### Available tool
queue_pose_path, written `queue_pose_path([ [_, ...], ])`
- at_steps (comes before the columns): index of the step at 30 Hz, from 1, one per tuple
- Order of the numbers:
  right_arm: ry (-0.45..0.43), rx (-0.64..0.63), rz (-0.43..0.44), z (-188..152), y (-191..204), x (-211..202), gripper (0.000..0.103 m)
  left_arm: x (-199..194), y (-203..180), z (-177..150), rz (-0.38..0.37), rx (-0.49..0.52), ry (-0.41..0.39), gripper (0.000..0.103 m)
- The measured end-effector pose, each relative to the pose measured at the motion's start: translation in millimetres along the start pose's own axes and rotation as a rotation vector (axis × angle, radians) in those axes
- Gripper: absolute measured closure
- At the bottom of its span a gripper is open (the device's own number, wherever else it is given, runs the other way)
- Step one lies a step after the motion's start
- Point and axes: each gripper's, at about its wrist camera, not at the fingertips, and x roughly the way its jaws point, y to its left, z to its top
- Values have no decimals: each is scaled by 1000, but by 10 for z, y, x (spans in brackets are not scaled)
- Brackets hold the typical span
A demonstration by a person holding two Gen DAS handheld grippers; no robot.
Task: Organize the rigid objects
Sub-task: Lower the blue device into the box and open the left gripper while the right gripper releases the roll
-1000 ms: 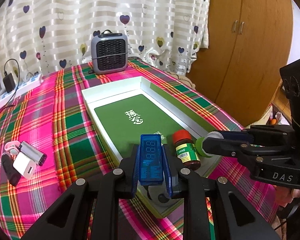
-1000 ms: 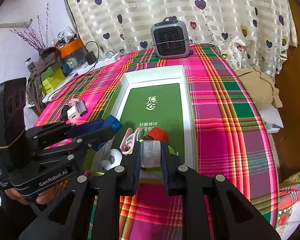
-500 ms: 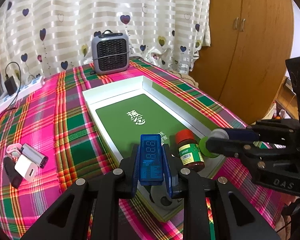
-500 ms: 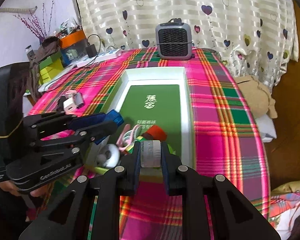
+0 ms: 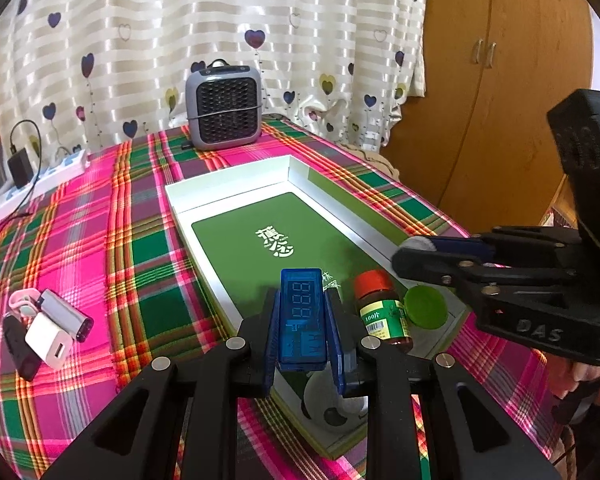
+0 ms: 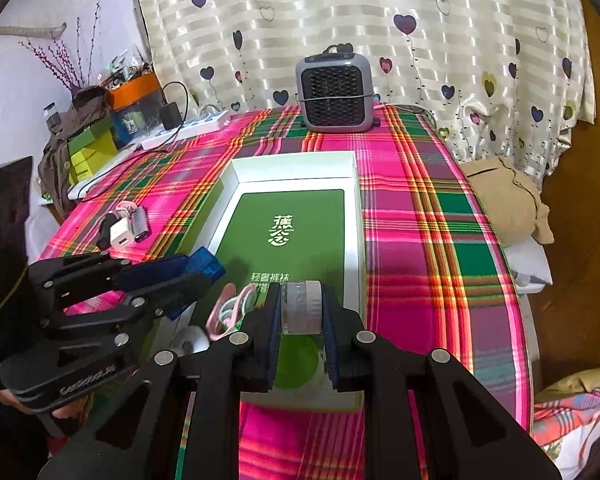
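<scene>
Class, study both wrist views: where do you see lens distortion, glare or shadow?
Left wrist view: fisheye bends the wardrobe edge, corners go black, and the left gripper shades the box floor. Right wrist view: the curtain stripes gleam and bow, and the edges darken.

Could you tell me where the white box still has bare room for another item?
The white box is bare across its far half, toward the heater. Its near end is crowded: brown bottle, green lid and a white round item.

pink-green plaid tablecloth (image 5: 100, 240); green-floored white box (image 5: 228, 188); blue tester (image 5: 302, 312); greyish, maybe translucent, cylinder (image 6: 302, 307).
</scene>
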Motion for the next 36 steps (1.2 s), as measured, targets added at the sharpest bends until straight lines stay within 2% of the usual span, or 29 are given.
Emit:
queue_pose_path([
  [5, 39, -4, -30, 3, -19, 167, 84, 74, 11, 28, 5, 3, 16, 82],
  [16, 78, -33, -45, -3, 9, 244, 83, 191, 6, -2, 17, 4, 51, 82],
  [24, 63, -42, -58, -17, 25, 220, 77, 202, 15, 1, 9, -9, 47, 81],
  [27, 55, -48, -65, -17, 42, 201, 74, 187, 36, 13, 1, -20, 30, 77],
  [31, 31, -56, -58, -6, 75, 144, 66, 121, 40, 15, -1, -22, 0, 73],
  [36, 10, -65, -45, -2, 143, 71, 66, 51, 60, 11, -7, -37, -28, 72],
])
